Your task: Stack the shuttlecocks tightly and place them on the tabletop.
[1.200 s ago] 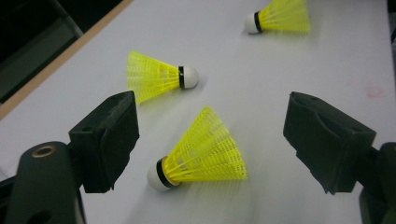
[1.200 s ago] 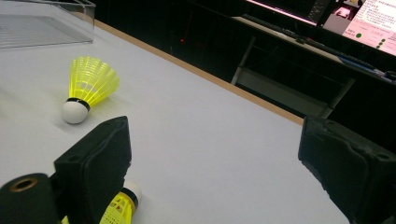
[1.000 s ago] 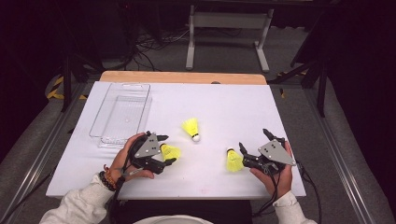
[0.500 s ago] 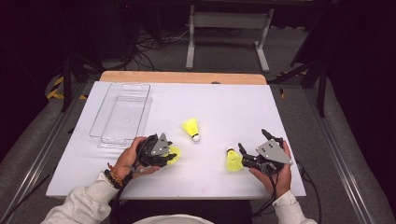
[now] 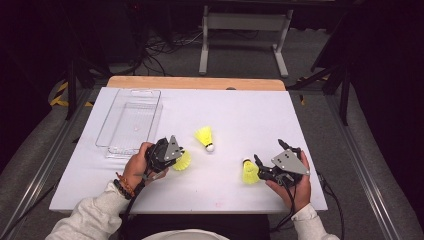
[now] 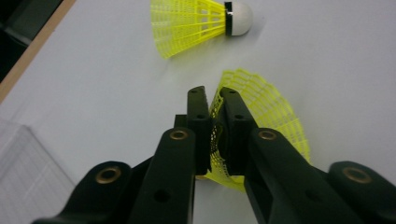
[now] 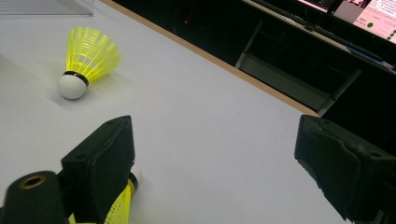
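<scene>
Three yellow shuttlecocks with white cork tips lie on the white table (image 5: 240,110). My left gripper (image 5: 172,156) (image 6: 214,100) is shut on the mesh skirt of the left shuttlecock (image 5: 183,161) (image 6: 273,116), low over the table. The middle shuttlecock (image 5: 205,137) (image 6: 196,22) (image 7: 87,57) lies free on its side just beyond it. My right gripper (image 5: 268,153) (image 7: 212,140) stands open wide with nothing between its jaws. The right shuttlecock (image 5: 248,172) (image 7: 122,201) rests on the table beside and partly under its left jaw.
A clear plastic tray (image 5: 107,149) (image 6: 18,177) stands at the table's left, holding nothing, just behind the left hand. A wooden strip (image 5: 195,83) edges the table's far side. Dark floor, cables and a metal stand (image 5: 242,22) lie beyond it.
The left hand has turned and shifted slightly right at its shuttlecock, and the plate on top now tilts upward. The right gripper and the other two shuttlecocks have stayed put.
</scene>
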The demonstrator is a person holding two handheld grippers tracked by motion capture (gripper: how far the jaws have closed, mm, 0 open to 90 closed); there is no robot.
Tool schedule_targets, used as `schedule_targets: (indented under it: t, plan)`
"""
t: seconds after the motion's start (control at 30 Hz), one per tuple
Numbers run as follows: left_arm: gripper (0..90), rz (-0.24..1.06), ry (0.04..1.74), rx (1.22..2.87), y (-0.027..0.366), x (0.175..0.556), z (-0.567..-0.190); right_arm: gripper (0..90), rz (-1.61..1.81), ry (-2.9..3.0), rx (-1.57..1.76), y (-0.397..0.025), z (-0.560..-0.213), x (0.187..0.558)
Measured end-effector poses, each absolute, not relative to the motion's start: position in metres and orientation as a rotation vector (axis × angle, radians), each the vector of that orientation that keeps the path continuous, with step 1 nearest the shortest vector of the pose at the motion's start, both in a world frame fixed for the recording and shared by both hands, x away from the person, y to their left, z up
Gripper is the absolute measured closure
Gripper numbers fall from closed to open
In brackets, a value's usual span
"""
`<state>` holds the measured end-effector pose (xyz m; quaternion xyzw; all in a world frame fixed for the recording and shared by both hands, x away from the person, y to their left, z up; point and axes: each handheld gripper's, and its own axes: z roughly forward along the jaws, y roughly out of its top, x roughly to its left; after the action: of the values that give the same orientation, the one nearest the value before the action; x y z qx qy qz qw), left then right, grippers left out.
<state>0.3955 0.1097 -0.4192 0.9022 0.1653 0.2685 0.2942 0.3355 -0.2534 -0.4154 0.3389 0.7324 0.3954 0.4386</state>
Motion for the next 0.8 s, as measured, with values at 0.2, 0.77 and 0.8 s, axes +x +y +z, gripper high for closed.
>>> schedule_targets:
  t: [0.2, 0.77, 0.8]
  plan:
    - [88.8, 0.728, 0.452, 2.444, 0.112, 0.403, -0.406, 12.8, 0.976, 1.829, 0.858, -0.256, -0.417, 0.338]
    - [88.5, 0.728, 0.461, 2.597, 0.125, 0.451, -0.384, 12.7, 0.962, 1.85, 0.863, -0.255, -0.42, 0.34]
    - [88.4, 0.724, 0.46, 2.611, 0.124, 0.453, -0.386, 12.7, 0.959, 1.853, 0.861, -0.255, -0.421, 0.34]
